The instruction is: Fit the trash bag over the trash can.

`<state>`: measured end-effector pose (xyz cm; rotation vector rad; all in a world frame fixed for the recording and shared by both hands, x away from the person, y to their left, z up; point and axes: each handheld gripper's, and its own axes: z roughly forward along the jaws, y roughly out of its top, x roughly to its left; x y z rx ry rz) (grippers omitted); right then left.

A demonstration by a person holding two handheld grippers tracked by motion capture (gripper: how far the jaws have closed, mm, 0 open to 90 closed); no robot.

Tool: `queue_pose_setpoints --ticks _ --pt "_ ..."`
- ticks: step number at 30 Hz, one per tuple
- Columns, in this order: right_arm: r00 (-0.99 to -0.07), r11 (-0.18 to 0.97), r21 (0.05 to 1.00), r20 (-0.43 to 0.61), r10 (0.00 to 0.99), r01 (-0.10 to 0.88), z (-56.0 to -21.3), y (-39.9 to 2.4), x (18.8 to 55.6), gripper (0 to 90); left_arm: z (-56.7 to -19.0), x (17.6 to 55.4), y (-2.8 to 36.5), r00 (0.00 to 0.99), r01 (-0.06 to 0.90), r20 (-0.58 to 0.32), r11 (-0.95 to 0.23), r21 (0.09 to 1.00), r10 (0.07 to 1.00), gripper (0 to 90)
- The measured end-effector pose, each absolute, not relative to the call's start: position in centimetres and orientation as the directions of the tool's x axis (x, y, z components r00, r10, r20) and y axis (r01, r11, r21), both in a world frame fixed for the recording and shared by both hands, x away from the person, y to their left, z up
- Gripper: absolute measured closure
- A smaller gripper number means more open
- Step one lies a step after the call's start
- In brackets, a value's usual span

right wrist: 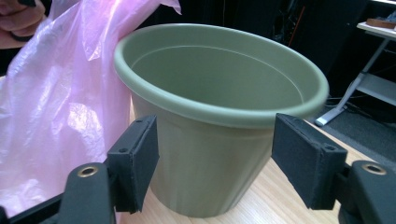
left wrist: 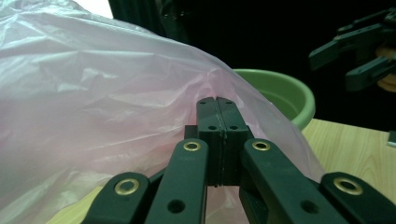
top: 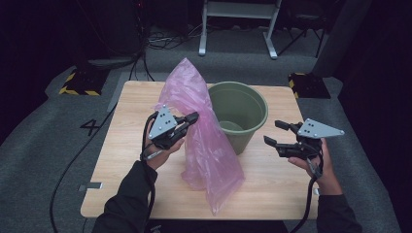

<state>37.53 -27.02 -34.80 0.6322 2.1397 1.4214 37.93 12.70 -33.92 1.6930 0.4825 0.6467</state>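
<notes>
Pink, thin and translucent, the plastic bag [top: 204, 141] is creased all over and stands as a loose, crumpled column on the wooden table [top: 272, 189], its top rising to a peak beside the rim of the green pot [top: 240, 114] and its lower end trailing toward the table's near edge. It touches the pot's left side (seen from the high view). The left gripper [top: 192, 118] has its jaws pressed together on a fold of the bag's film, about halfway up; in the left gripper view the film drapes over and around the closed pads [left wrist: 217, 116]. The right gripper [top: 276, 133] is held above the table to the right of the pot, jaws spread apart and holding nothing; its own view looks between the pads [right wrist: 140, 154] at the pot's ribbed wall.
</notes>
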Motion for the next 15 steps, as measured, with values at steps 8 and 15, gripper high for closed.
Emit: queue_pose_setpoints --ticks 8,15 --pt "-0.774 0.313 0.942 -0.108 0.624 0.12 -34.3 -26.6 38.4 32.7 -33.1 39.6 10.9 0.789 -0.013 0.14 -0.211 0.977 0.599 89.5" --pt "-0.786 0.308 0.947 -0.122 0.606 0.091 -33.1 -24.6 39.1 32.2 -33.1 40.6 9.3 0.815 0.012 0.121 -0.226 0.974 0.567 89.5"
